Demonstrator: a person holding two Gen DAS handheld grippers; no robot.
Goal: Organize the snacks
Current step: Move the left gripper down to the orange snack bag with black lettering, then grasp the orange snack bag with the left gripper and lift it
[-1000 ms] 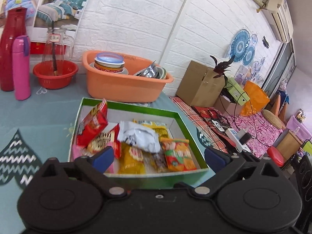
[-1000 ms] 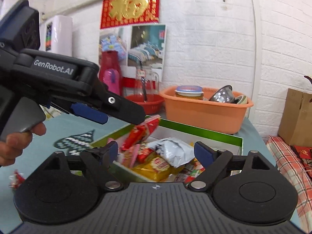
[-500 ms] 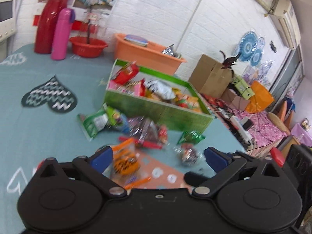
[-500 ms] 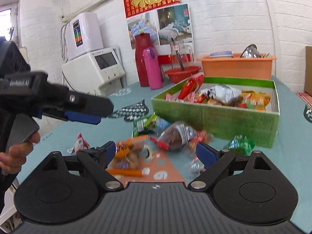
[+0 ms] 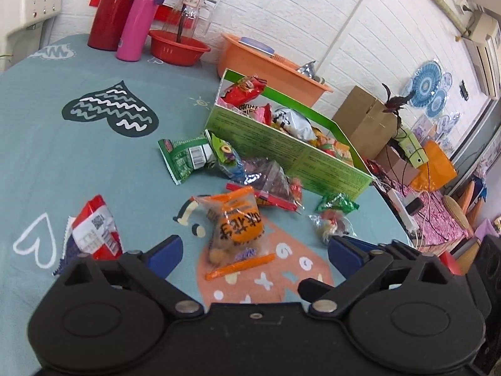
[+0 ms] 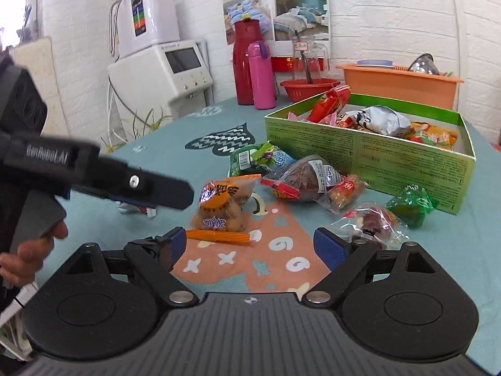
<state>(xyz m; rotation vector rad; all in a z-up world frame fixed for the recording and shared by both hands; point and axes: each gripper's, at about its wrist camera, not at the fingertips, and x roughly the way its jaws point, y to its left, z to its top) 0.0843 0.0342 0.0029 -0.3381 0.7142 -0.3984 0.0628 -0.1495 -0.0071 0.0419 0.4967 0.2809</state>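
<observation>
A green box point(image 5: 283, 139) point(image 6: 400, 159) holds several snack packs. Loose snacks lie on the teal tablecloth in front of it: an orange pack point(image 5: 238, 224) point(image 6: 224, 206), a dark clear pack point(image 5: 271, 185) point(image 6: 303, 178), a green pack point(image 5: 186, 158) point(image 6: 247, 159), a small green candy point(image 5: 336, 203) point(image 6: 413, 202), a clear candy pack point(image 5: 332, 225) point(image 6: 372, 219) and a red-white pack point(image 5: 95, 230). My left gripper point(image 5: 250, 252) stands open just above the orange pack. My right gripper point(image 6: 249, 249) is open and empty, near the same pack. The left tool point(image 6: 94, 169) shows in the right wrist view.
At the back stand a red flask point(image 5: 114, 9), a pink bottle point(image 5: 139, 22), a red bowl point(image 5: 178, 47) with a glass jar, and an orange tub point(image 5: 269, 65) of dishes. A white appliance point(image 6: 162, 65) is at the table's far left. A cardboard box point(image 5: 363, 122) sits beyond the right edge.
Both grippers have drawn back from over the green box and dropped toward the loose snacks on the cloth. Both stay open and empty.
</observation>
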